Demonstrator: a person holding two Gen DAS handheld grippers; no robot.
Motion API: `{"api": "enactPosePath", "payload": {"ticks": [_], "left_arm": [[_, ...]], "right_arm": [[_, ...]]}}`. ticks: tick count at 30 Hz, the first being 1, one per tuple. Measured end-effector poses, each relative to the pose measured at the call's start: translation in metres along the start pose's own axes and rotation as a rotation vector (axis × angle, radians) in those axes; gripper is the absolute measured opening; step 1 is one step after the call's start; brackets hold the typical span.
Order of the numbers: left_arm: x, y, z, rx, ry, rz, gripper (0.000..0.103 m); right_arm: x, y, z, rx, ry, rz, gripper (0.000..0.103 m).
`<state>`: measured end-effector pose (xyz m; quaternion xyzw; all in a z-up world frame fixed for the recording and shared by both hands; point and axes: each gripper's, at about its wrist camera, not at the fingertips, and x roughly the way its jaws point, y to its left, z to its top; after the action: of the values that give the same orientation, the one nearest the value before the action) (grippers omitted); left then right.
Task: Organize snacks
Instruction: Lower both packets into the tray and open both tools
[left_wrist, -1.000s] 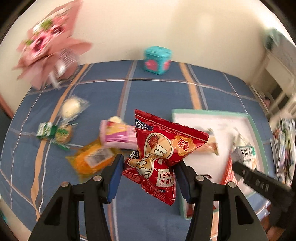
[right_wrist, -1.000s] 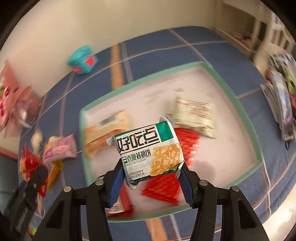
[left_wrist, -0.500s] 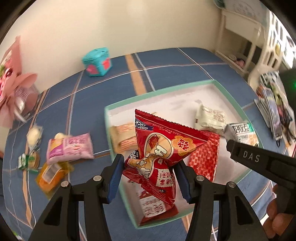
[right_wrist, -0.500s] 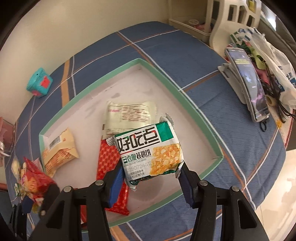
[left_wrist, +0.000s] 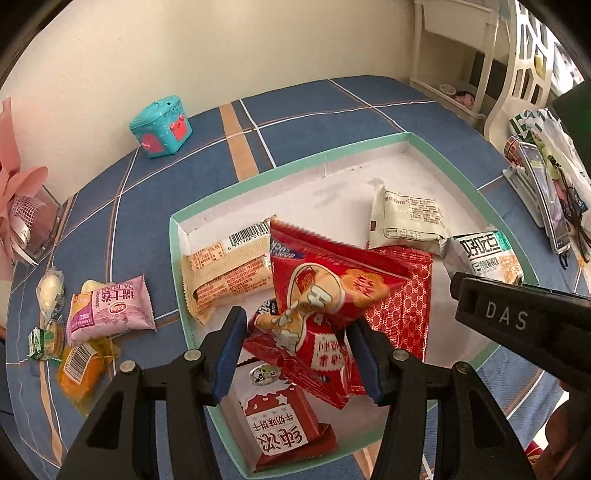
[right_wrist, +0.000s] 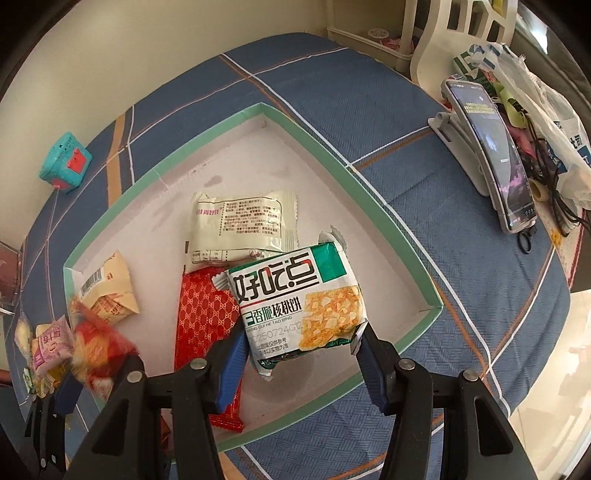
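Blue checked tabletop (left_wrist: 332, 110) carries a green-rimmed tray (left_wrist: 480, 195). Above it, left tongs (left_wrist: 301, 350), just easing wider, pinch a red snack bag (left_wrist: 317, 295); right tongs (right_wrist: 301, 360) clamp a green-white biscuit pack (right_wrist: 295, 295).

The left gripper (left_wrist: 297, 350) has carried its red snack bag (left_wrist: 317, 306) from over the blue cloth to above the tray (left_wrist: 177, 236), and its jaws have just been opening slightly around the bag. The right gripper (right_wrist: 301, 354) brought its green-and-white cracker pack (right_wrist: 299, 310) toward the tray's right corner.
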<state>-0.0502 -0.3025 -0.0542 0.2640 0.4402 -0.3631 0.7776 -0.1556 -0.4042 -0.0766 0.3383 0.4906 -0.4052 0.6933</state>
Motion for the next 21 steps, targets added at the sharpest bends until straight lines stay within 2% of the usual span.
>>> {"api": "enactPosePath", "payload": {"ticks": [2,12,19,21], "left_arm": [[0.001,0.002,0.000,-0.012,0.006,0.001,0.066],[-0.006,0.018,-0.003,-0.076,0.030,-0.013,0.067],[-0.009,0.054,-0.006,-0.227,0.073,0.022,0.069],[-0.007,0.065,-0.009,-0.276,0.090,0.037,0.076]], "right_arm": [[0.003,0.002,0.002,-0.006,0.006,0.004,0.060],[0.009,0.010,0.004,-0.020,0.011,0.004,0.060],[0.007,0.011,0.003,-0.032,0.007,0.016,0.075],[0.006,0.014,0.002,-0.049,0.002,0.021,0.079]]}}
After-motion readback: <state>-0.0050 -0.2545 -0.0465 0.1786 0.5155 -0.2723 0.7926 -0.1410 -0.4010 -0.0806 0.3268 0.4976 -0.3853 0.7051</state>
